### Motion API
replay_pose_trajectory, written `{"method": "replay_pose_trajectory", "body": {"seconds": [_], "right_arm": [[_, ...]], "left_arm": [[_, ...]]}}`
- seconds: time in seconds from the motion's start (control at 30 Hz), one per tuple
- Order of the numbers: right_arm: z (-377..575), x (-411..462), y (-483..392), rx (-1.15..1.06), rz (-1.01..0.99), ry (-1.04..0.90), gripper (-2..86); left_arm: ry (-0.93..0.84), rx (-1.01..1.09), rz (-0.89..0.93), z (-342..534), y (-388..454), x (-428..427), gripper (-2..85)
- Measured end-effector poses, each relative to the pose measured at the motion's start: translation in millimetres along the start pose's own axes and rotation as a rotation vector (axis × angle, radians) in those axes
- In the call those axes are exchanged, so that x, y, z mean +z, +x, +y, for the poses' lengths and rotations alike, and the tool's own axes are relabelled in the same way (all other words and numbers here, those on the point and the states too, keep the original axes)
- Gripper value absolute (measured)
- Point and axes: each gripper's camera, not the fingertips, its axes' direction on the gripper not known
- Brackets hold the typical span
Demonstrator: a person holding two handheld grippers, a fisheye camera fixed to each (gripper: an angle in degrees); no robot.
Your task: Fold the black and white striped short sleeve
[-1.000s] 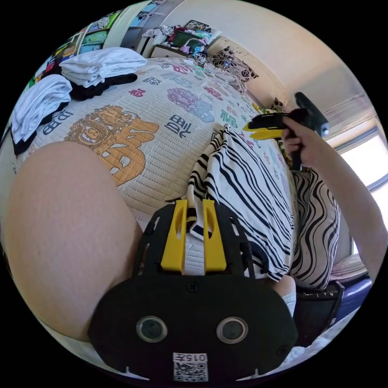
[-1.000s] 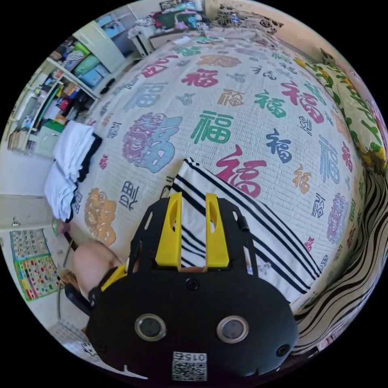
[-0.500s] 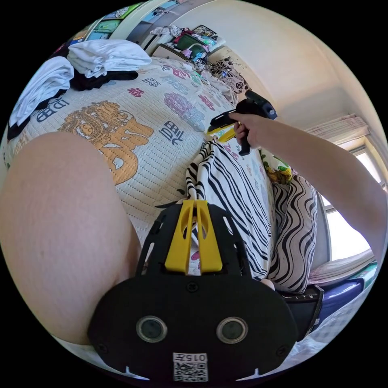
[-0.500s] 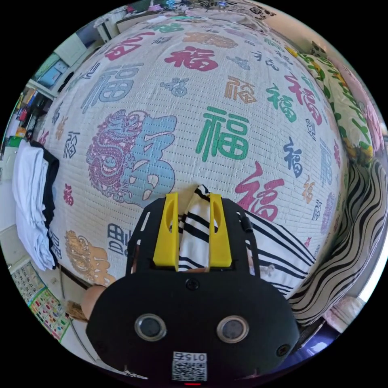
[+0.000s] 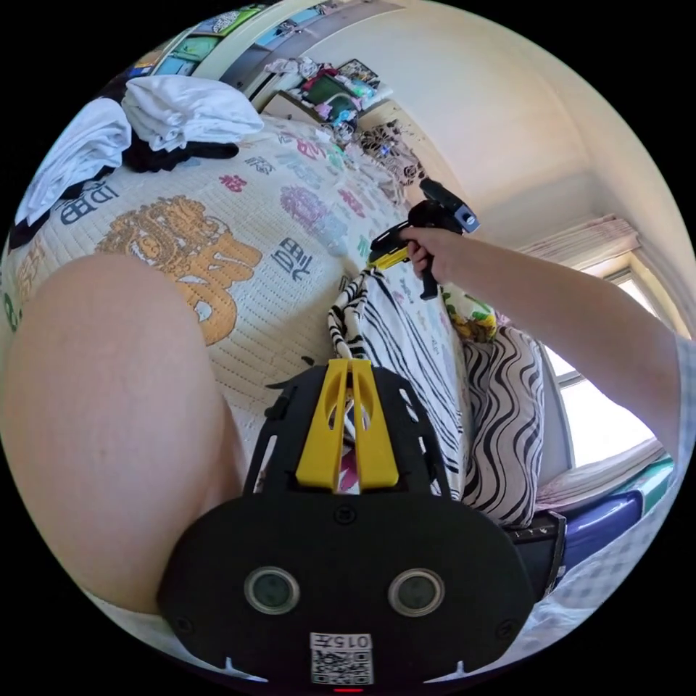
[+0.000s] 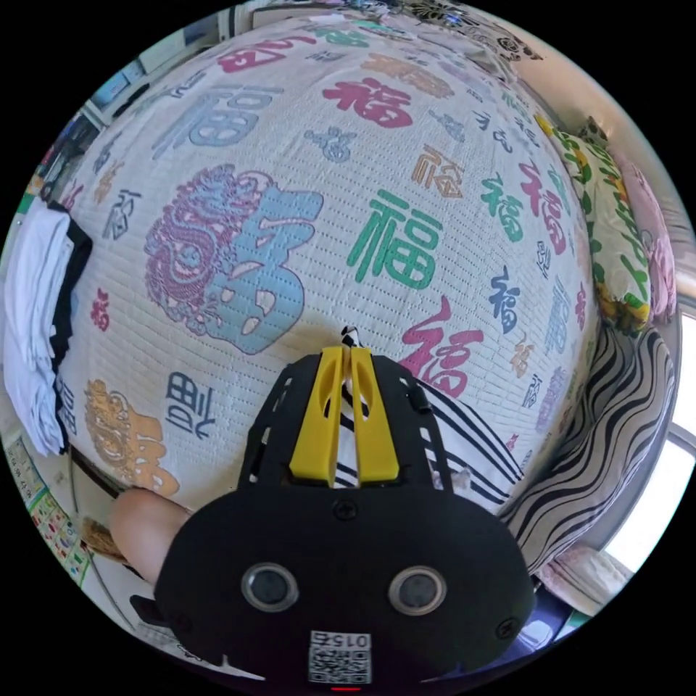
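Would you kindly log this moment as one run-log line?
left gripper: shut on striped shirt | right gripper: shut on striped shirt | shirt lifted over bedspread

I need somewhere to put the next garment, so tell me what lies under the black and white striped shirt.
Under the black and white striped shirt lies the cream quilted bedspread printed with coloured characters. Whatever the shirt itself covers is hidden. Both grippers, left and right, pinch its edge.

Home bedroom: quilted bed (image 6: pixel 304 123), pillows (image 5: pixel 507 406)
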Motion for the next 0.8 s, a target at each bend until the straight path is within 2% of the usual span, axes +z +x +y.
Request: {"method": "replay_pose_trajectory", "body": {"seconds": [0.13,0.27,0.4,0.5,0.63,0.8], "right_arm": [[-4.2,-30.9,5.3,0.022,-0.011,0.060,-0.2],[-4.0,-75.8,3.8,-0.040,-0.230,0.157,-0.2],[1.9,-101.8,0.5,-0.118,-0.281,0.188,0.2],[19.8,-108.7,29.2,-0.134,-0.339,0.196,0.5],[66.1,-112.1,122.9,-0.107,-0.415,0.210,0.6],[139.2,-92.1,269.8,0.004,-0.593,0.227,0.5]], "left_arm": [[0.105,-0.027,0.097,1.6,-6.4,-33.9,-0.9],[0.247,-0.036,0.134,1.4,-15.6,-81.5,-0.9],[0.246,0.037,0.101,3.1,-10.4,-103.9,-0.9],[0.209,0.142,0.145,17.6,12.7,-102.4,-0.9],[0.128,0.360,0.131,53.0,77.3,-74.8,-0.9],[-0.004,0.569,0.208,99.5,152.3,-11.6,-0.8]]}}
